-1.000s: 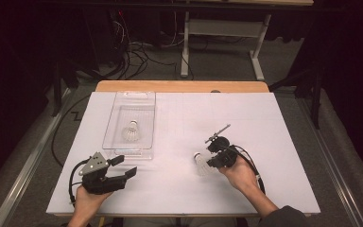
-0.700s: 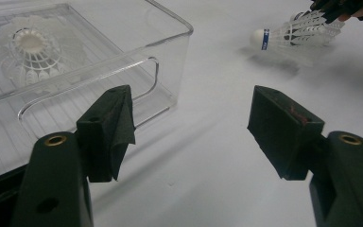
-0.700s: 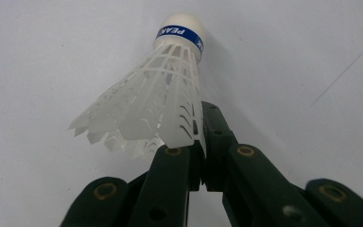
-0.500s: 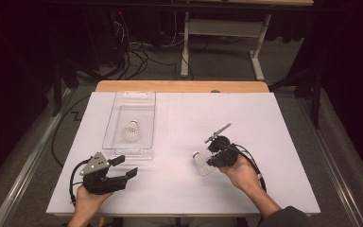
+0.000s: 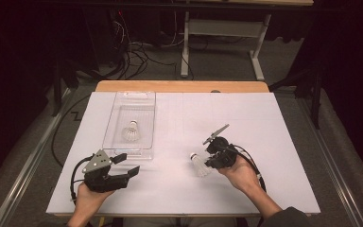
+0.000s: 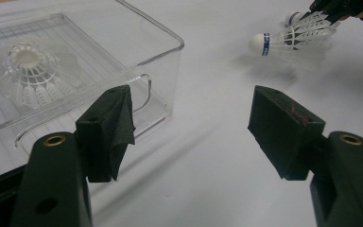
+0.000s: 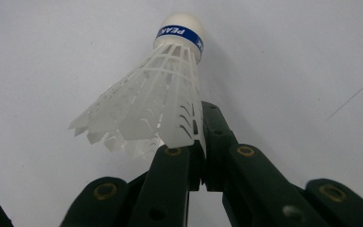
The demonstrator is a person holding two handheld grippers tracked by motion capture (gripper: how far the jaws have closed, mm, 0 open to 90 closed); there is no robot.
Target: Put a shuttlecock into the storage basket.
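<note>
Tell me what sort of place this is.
Probably a lab or recording workspace: a white-covered table under dark surroundings, loose cables on the floor behind it, and a bare metal desk frame beyond.

Left gripper (image 5: 125,165), jaws apart and holding nothing, has shifted slightly up the table since a second ago, toward the near end of the clear tray (image 5: 127,124); the upper jaw tip now lies just beside the tray's near rim. It has also edged a little left, the hand (image 5: 89,196) following. No other change made out across the high views.
</note>
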